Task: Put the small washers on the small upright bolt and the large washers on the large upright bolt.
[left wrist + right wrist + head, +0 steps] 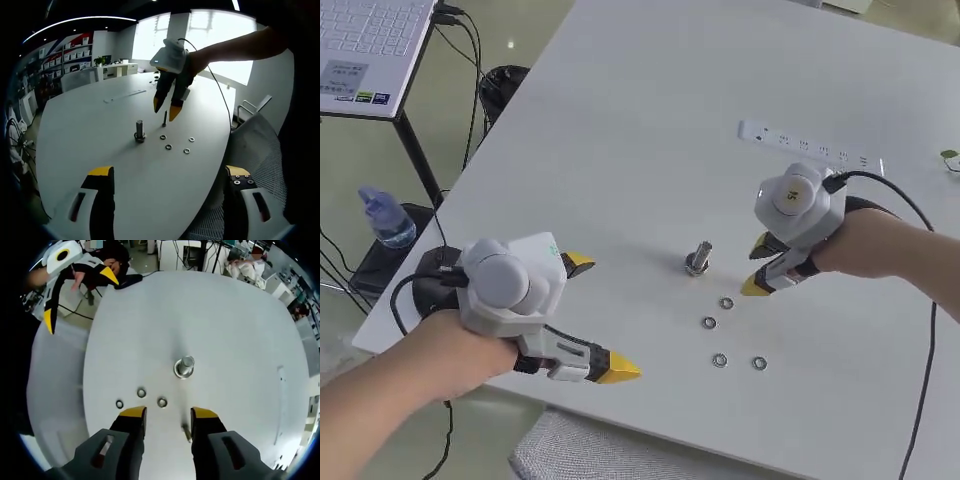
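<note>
Presently the left claw hangs over the near edge of the table, its jaws spread wide and holding nothing; in its own view the two yellow tips stand far apart above bare tabletop.

The right claw is just right of the large bolt, jaws parted and empty, tips pointing down at the table. The large bolt stands upright near the middle of the table with a nut or washers at its base; which, I cannot tell.

The small bolt stands upright just behind it in the left gripper view, below the gap between the right claw's tips. In the right gripper view it lies between that claw's jaws, close to one of them.

Four washers lie loose and flat on the table just in front of the bolts, all apart from each other. A power strip lies farther back.
</note>
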`<action>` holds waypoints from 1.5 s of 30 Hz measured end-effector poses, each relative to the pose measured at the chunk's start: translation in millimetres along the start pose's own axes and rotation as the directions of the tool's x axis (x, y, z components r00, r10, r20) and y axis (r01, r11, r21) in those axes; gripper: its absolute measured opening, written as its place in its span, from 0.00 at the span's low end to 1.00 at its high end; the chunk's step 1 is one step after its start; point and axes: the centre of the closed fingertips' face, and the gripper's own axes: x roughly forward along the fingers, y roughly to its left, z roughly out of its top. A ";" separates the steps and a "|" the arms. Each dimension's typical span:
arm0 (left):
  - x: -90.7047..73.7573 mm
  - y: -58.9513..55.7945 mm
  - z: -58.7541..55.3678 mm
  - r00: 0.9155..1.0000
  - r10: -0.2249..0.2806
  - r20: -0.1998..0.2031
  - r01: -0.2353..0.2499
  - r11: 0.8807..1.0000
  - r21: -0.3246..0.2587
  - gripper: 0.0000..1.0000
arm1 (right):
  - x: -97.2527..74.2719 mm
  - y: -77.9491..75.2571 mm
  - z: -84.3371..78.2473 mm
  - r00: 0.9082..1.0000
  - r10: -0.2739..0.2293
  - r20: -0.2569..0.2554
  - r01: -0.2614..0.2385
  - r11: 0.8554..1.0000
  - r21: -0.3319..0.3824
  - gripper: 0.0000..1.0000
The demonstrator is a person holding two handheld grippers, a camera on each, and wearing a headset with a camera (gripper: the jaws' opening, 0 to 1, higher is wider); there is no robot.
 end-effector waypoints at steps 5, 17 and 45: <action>-0.2 3.0 -0.7 1.000 0.011 0.003 -0.011 1.000 -0.001 0.90 | 11.6 -0.9 1.4 1.000 0.000 0.014 0.000 1.000 0.003 0.36; 0.4 5.2 3.0 1.000 0.018 0.010 -0.018 1.000 -0.002 0.89 | 32.2 3.2 -7.7 1.000 -0.021 0.015 0.021 1.000 -0.002 0.34; -7.3 5.3 -0.7 1.000 0.018 0.002 -0.018 1.000 -0.011 0.86 | 68.2 2.4 -23.2 0.999 -0.034 -0.025 0.034 0.999 -0.009 0.29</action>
